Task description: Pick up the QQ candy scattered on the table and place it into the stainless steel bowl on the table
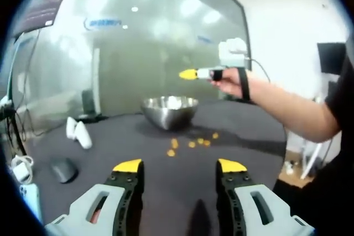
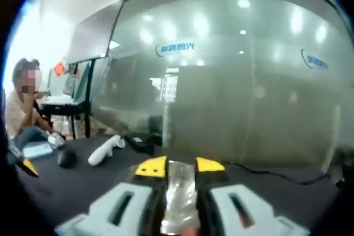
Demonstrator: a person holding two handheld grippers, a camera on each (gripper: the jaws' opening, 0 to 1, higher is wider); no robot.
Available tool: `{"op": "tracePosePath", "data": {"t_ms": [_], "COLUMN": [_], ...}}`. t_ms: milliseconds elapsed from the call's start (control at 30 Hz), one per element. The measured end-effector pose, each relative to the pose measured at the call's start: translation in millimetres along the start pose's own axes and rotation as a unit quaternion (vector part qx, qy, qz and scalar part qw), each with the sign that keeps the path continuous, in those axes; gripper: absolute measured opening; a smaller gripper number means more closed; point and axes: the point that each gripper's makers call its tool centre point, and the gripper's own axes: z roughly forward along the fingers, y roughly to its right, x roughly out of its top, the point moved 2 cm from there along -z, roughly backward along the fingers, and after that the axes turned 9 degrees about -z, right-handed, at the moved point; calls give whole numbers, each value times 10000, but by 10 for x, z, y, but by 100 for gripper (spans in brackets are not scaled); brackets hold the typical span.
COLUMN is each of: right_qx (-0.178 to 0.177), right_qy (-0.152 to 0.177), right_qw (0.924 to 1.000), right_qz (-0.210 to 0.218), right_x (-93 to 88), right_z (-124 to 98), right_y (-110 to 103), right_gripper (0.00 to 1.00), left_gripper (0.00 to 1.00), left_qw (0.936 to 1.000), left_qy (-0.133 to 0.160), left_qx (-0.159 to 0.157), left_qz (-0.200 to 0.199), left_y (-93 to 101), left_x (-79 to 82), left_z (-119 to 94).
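Observation:
A stainless steel bowl stands on the dark table. Several small orange QQ candies lie scattered just in front of it. My left gripper hovers low over the near table, open, nothing between its yellow-tipped jaws. A hand holds my right gripper in the air above and slightly right of the bowl. In the right gripper view, that gripper has its jaws close together on a shiny, clear-wrapped piece of candy.
Two white controllers and a black mouse lie at the table's left, with white gear at the edge. The controller and mouse appear again beside a seated person. A glass wall stands behind.

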Motion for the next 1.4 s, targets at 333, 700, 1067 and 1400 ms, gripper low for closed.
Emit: {"op": "tracePosePath", "data": {"t_ms": [333, 700, 1067, 1400], "right_qx": [66, 219, 808, 1231], "right_qy": [-60, 164, -64, -813], "right_qw": [9995, 9989, 9965, 9878], "right_qz": [305, 371, 214, 505], "right_x": [-29, -122, -510, -1301], "right_z": [-154, -617, -1270, -1694], "right_y": [39, 202, -34, -216], "right_gripper": [17, 17, 17, 17], "left_gripper": [54, 55, 55, 55], "left_qw": [9996, 9997, 9993, 9975], "left_qy": [-197, -26, 90, 28], "left_qx": [-171, -238, -329, -147], "left_qz": [112, 81, 144, 692], "left_y": [107, 151, 154, 94], "left_x": [-86, -27, -18, -48], "left_z": [67, 122, 180, 194]}}
